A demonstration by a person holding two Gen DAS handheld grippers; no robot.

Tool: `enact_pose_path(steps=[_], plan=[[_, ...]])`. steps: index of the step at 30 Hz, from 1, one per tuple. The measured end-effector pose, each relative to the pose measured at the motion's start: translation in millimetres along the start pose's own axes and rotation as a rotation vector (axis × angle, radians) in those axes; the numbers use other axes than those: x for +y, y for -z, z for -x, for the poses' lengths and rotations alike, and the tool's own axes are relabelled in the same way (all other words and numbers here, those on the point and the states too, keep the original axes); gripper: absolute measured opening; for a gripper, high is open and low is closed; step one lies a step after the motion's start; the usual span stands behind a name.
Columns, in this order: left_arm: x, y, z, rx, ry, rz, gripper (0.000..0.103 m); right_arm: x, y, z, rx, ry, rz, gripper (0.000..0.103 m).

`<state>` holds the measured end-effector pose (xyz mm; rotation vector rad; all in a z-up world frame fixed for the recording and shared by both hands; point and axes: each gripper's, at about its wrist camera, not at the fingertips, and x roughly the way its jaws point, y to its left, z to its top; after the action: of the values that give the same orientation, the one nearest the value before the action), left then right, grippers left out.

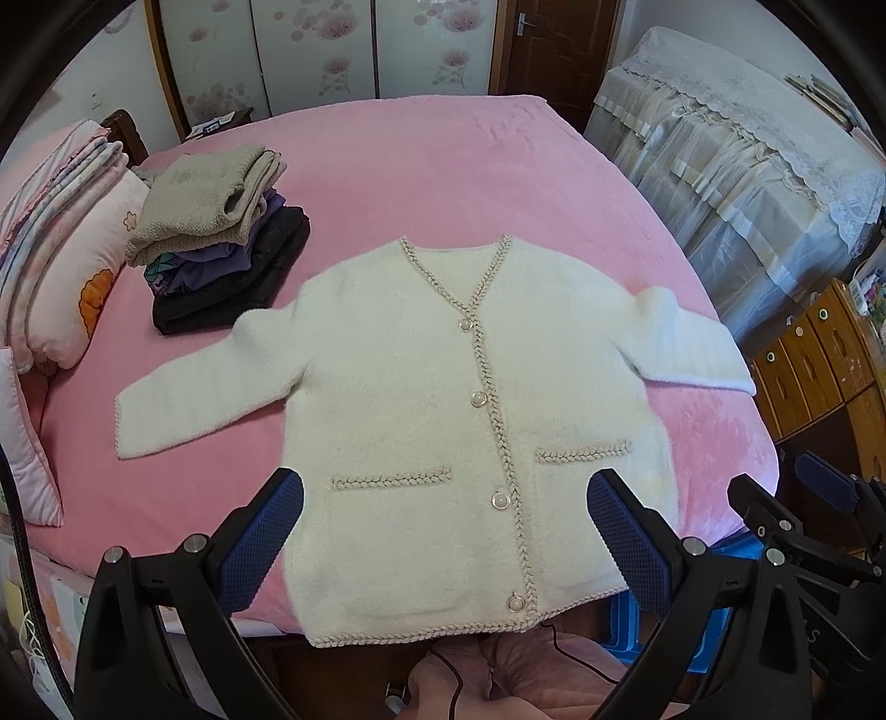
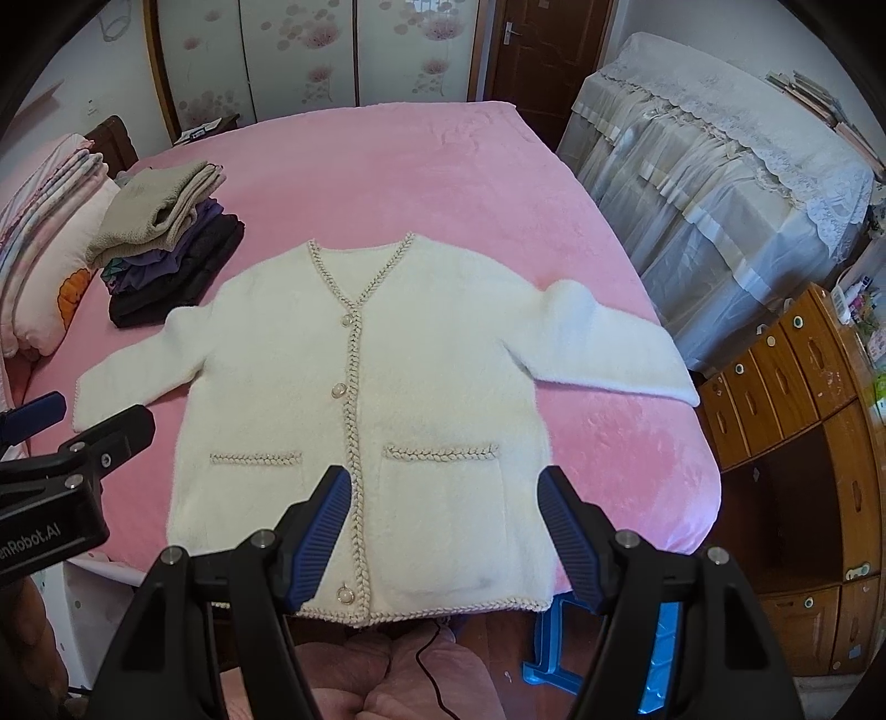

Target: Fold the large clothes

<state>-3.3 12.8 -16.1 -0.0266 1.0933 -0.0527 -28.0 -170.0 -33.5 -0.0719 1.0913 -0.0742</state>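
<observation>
Home bedroom: a bed [image 1: 443, 183] under a pink blanket, pillows [image 1: 66, 266] at its head, a flower-patterned wardrobe [image 1: 321, 50], a wooden door [image 1: 559, 39], a drawer cabinet [image 1: 819, 354] and lace-covered furniture [image 1: 736, 160].

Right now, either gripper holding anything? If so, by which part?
Nothing held. The left gripper and right gripper both hover open over the hem end of the white cardigan, which lies flat and buttoned on the pink bed, sleeves spread.

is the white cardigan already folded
No, the white cardigan lies flat and buttoned on the pink bed with both sleeves spread out to the sides.
</observation>
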Motion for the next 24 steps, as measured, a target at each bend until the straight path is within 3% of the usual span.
enact_pose_path(steps=[13, 24], plan=[[-2.0, -5.2, 2.7, -0.018, 0.022, -0.039, 0.102, -7.4, 11.8, 13.2, -0.029, 0.044, -0.059, 0.070], [-27.3, -33.1, -5.3, -0.041, -0.016, -0.069, 0.102, -45.4, -4.1, -3.2, -0.021, 0.014, -0.139, 0.070]])
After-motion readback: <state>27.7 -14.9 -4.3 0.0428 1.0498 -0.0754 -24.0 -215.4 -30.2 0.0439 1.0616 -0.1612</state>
